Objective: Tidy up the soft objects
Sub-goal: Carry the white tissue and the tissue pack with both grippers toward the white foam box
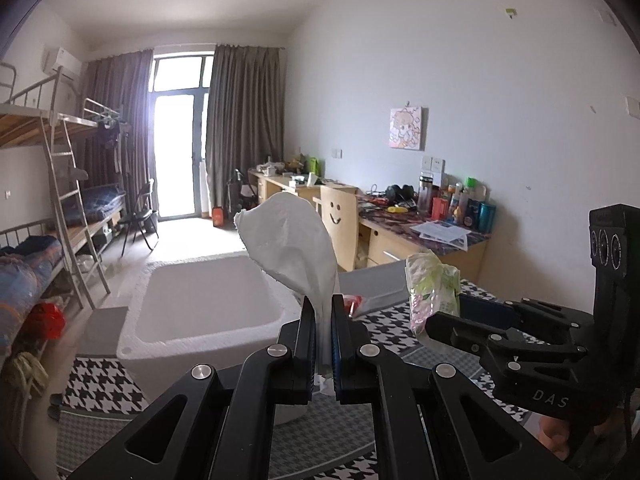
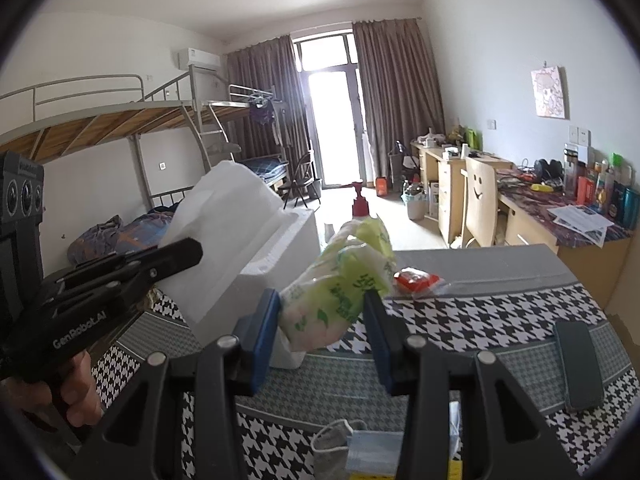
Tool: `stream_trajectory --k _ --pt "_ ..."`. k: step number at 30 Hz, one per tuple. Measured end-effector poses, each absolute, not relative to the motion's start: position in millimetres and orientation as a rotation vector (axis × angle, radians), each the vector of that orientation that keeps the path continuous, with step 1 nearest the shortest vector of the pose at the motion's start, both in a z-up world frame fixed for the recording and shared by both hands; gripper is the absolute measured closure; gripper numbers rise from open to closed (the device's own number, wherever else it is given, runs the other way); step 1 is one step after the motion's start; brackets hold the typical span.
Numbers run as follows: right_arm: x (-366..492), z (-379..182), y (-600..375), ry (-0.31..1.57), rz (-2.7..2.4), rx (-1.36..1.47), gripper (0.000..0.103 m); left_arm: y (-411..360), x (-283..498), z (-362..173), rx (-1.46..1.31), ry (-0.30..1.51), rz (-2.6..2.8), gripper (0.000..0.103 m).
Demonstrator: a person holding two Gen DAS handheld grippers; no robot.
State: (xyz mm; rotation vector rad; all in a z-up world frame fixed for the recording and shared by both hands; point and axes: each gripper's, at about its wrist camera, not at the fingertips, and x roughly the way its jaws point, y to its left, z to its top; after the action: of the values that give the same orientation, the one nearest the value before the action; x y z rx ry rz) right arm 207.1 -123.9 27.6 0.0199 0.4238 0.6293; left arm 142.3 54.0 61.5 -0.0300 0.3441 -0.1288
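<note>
My left gripper (image 1: 323, 312) is shut on a white tissue sheet (image 1: 292, 244) that stands up from its jaws above the houndstooth table. The same sheet (image 2: 224, 232) shows in the right wrist view, held by the left gripper (image 2: 192, 250) at the left. My right gripper (image 2: 322, 308) is shut on a green and white tissue packet (image 2: 344, 276), lifted off the table. In the left wrist view that packet (image 1: 432, 288) sits in the right gripper (image 1: 430, 322) at the right. A white foam box (image 1: 200, 312) stands open just beyond both grippers.
On the houndstooth cloth (image 2: 500, 308) lie a red packet (image 2: 416, 280), a dark phone (image 2: 580, 364) and a face mask (image 2: 360, 448). A red pump bottle (image 2: 360, 200) stands behind the foam box (image 2: 280, 248). Desks and a chair line the right wall, bunk beds the left.
</note>
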Motion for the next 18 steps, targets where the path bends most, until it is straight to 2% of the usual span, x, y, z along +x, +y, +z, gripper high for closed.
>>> stream_trajectory --k 18 --pt "218.7 44.9 -105.5 0.406 0.671 0.001 0.056 74.6 158.6 71.6 -0.039 0.319 -0.046 0.096"
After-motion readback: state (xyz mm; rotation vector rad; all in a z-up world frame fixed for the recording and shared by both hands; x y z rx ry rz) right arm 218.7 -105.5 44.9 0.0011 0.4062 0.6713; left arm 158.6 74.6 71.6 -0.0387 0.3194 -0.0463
